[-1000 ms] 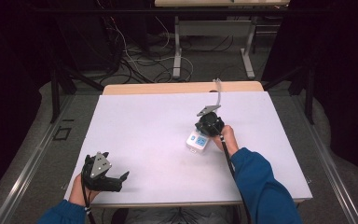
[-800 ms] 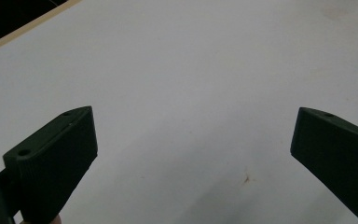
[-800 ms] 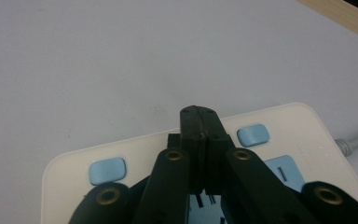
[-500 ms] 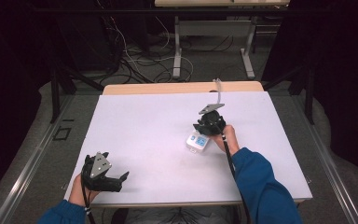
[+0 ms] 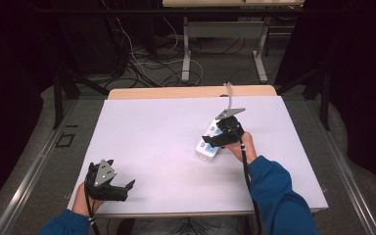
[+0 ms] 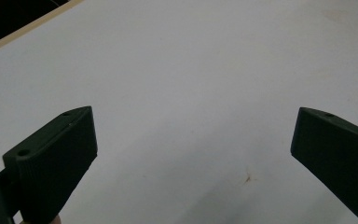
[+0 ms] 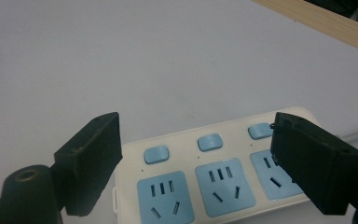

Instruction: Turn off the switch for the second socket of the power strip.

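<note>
I count one white power strip (image 7: 214,172) on my table (image 5: 152,137), right of centre, showing three blue sockets and three blue switches; I read no writing on it. My right gripper (image 7: 196,163) hovers just above it, jaws just opened, gripping nothing. My left gripper (image 6: 191,163) rests near the front left corner, spread wide, empty.

power strip (image 5: 209,142) on table (image 5: 156,142), right half

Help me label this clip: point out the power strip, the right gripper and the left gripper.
power strip (image 7: 214,182): right gripper view, middle socket face.
right gripper (image 7: 196,161): right gripper view, between its open jaws.
left gripper (image 5: 111,182): high view, its body.
</note>
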